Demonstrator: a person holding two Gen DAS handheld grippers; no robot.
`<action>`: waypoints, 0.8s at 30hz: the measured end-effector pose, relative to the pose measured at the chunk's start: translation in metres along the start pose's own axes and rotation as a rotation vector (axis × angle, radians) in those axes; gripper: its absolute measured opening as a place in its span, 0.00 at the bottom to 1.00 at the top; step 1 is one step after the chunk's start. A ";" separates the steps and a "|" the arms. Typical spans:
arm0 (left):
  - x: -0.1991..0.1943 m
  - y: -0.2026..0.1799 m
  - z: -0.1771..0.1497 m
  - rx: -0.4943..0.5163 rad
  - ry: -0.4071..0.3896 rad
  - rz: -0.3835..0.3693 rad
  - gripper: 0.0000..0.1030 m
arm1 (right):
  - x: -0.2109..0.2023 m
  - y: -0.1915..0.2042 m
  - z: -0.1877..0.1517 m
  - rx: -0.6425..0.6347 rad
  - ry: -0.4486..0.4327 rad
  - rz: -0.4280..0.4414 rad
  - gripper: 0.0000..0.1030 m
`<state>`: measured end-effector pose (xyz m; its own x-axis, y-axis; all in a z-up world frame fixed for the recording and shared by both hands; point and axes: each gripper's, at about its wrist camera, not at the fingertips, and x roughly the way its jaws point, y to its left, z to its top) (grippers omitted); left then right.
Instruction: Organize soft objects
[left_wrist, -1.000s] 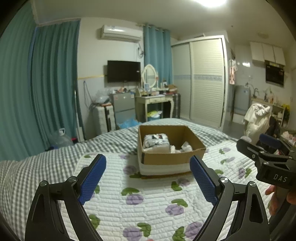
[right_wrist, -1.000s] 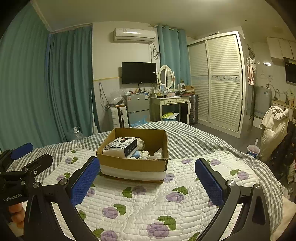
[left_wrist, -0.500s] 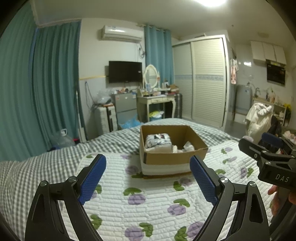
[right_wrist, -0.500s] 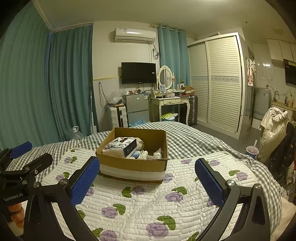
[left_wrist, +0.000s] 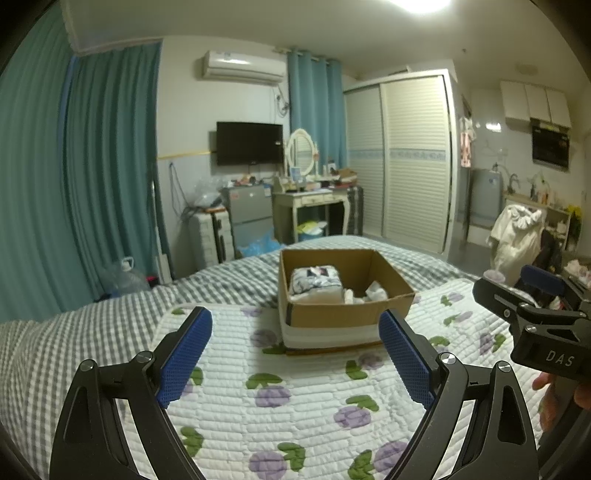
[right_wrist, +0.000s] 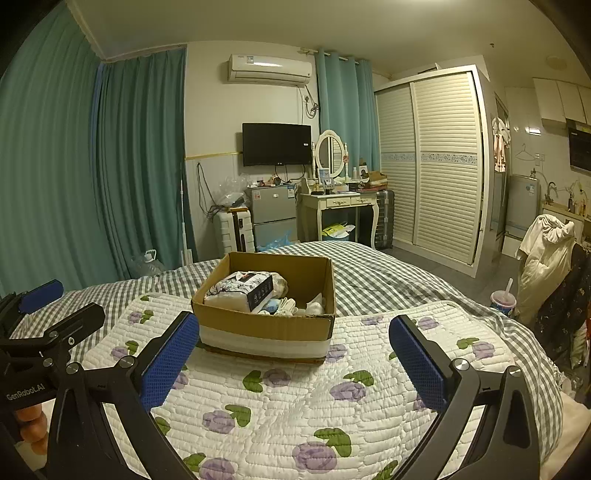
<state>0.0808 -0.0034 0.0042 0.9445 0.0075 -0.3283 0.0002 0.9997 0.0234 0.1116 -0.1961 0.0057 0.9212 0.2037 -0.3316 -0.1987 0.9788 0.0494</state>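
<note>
Box (right_wrist: 264, 328): open cardboard, white band round its base, on the quilt, ahead of both grippers and apart from them.
Pack (right_wrist: 242, 293): soft, wrapped, printed white and dark, in the box's left part, against the left wall; seen also from the left wrist (left_wrist: 316, 284).
White bits (right_wrist: 316, 306): small soft pieces, crumpled, in the box's right part beside the pack; kind unclear.
Quilt (right_wrist: 280, 402): white, stitched, purple flowers with green leaves, spread over the bed under the box.
Bed (right_wrist: 380, 280): grey-and-white check cover, showing round the quilt on the left, far and right sides.
Left gripper (left_wrist: 295, 354): wide open, nothing between the blue pads (left_wrist: 184, 356), held above the quilt short of the box; seen at the left edge of the right view (right_wrist: 40, 306).
Right gripper (right_wrist: 291, 363): wide open, holding nothing, above the quilt, box straight ahead between the fingers; seen at the right edge of the left view (left_wrist: 532, 291), fingers apart.
Cup (right_wrist: 502, 301): straw in it, past the bed's right edge.
Coat (right_wrist: 543, 254): cream, draped to the right, beyond the cup.
TV (right_wrist: 277, 144): dark, on the far wall.
Wardrobe (right_wrist: 432, 162): white slatted doors, right of the TV.
Curtains (right_wrist: 92, 166): teal, along the left.
</note>
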 end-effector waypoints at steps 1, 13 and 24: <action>0.000 0.000 0.000 0.000 -0.001 0.000 0.91 | 0.000 0.000 0.000 -0.001 0.000 -0.001 1.00; 0.000 0.001 0.000 -0.001 -0.001 0.007 0.91 | 0.000 0.002 -0.003 -0.003 0.002 0.001 1.00; 0.000 0.002 0.000 -0.004 -0.003 0.011 0.91 | -0.001 0.001 -0.003 0.001 0.005 0.001 1.00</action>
<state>0.0808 -0.0014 0.0043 0.9454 0.0184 -0.3255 -0.0114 0.9997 0.0234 0.1093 -0.1950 0.0034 0.9191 0.2047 -0.3367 -0.1993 0.9786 0.0510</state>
